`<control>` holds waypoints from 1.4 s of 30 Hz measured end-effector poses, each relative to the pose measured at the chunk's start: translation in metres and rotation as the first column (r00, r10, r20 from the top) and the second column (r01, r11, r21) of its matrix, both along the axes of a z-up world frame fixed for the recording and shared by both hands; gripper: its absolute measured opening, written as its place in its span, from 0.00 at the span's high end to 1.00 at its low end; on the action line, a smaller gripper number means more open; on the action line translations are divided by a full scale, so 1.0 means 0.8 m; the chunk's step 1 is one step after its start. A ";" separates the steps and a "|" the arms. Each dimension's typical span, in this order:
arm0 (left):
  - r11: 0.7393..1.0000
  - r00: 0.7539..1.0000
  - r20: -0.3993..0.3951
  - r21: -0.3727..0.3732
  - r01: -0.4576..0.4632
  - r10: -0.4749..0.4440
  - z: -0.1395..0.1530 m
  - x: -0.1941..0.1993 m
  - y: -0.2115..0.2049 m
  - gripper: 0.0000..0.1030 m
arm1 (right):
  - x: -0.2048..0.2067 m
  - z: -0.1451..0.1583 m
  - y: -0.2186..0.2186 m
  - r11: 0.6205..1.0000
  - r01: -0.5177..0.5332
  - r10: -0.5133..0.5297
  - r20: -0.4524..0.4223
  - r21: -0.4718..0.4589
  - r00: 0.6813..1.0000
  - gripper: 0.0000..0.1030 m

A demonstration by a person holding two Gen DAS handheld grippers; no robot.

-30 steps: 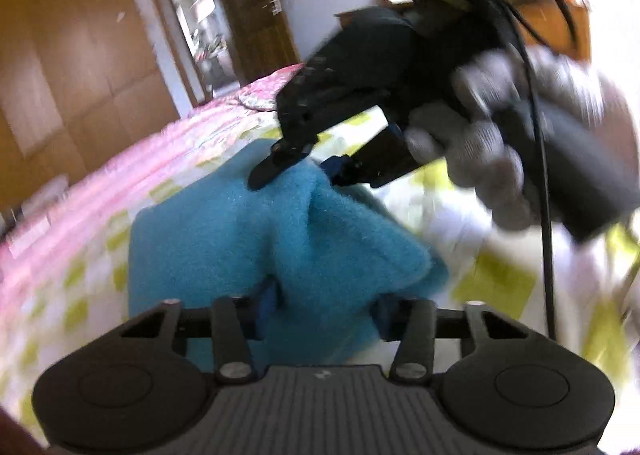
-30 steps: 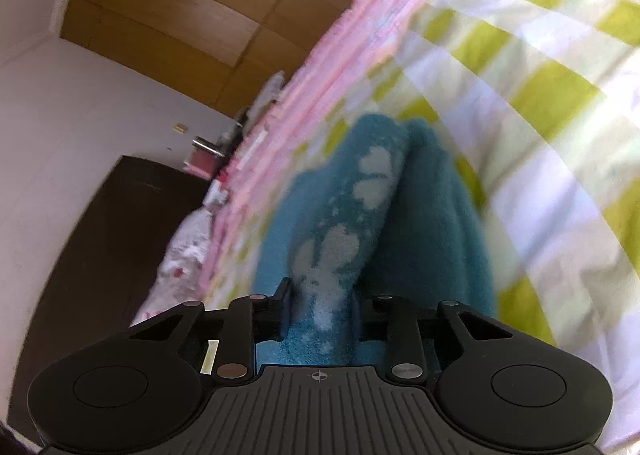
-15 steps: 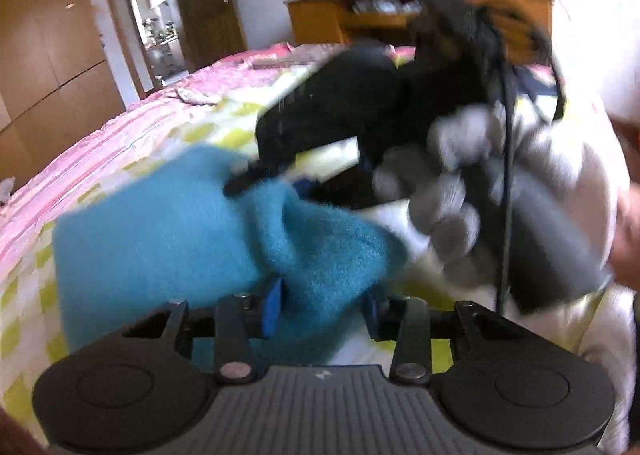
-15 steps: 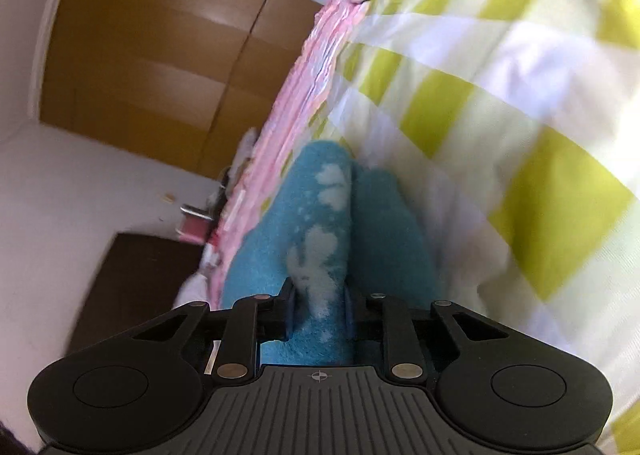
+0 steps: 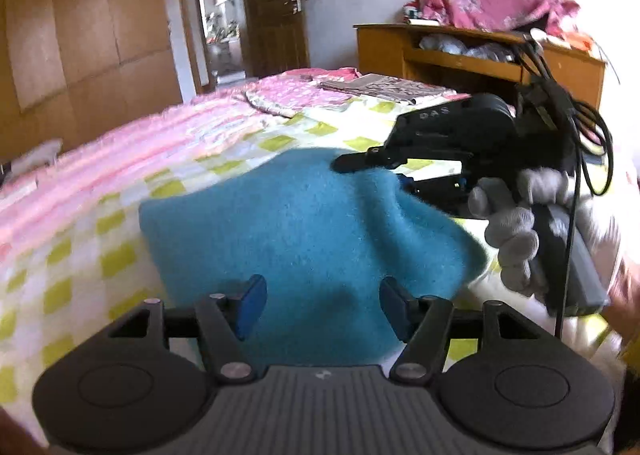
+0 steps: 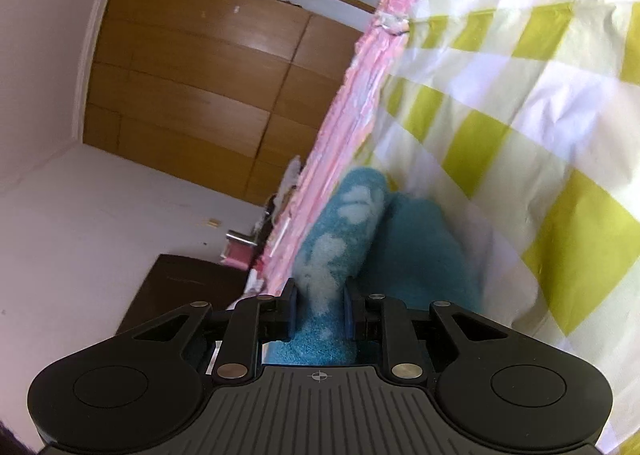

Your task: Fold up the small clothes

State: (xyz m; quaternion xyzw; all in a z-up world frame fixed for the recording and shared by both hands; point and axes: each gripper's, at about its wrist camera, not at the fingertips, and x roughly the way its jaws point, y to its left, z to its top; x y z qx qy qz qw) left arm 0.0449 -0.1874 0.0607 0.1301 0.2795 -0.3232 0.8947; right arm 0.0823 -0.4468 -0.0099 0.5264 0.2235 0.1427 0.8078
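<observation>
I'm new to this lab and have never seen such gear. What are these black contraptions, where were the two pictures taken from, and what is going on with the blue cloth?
There is no robot here: a person holds a hand-operated two-finger gripper in each hand, and each carries a fisheye camera looking forward along its fingers. The black shape low in each picture is that gripper's own body.

The left wrist view shows the left gripper, whose jaws have just been opening; its blue pads stand apart, no longer pinching the fluffy blue garment. That garment lies on a bed with a yellow-checked sheet. Opposite, a gloved hand holds the right gripper.

The right wrist view is tilted. There the right gripper is shut on a fold of the garment, the side with white patches.
</observation>
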 end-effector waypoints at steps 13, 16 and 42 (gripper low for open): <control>0.980 0.978 0.207 0.199 -0.007 -0.036 -0.064 -0.060 -0.033 0.34 | 0.006 -0.038 -0.020 0.991 0.001 0.007 -0.062 0.135 0.998 0.80; 0.973 0.967 0.252 0.228 -0.025 -0.034 -0.069 -0.072 -0.028 0.34 | 0.001 -0.042 -0.021 0.991 0.000 0.008 -0.061 0.134 0.998 0.80; 0.926 0.921 0.173 0.081 -0.368 0.350 -0.081 0.010 0.030 0.36 | -0.014 -0.017 -0.039 0.995 0.100 -0.100 -0.040 0.008 0.994 0.81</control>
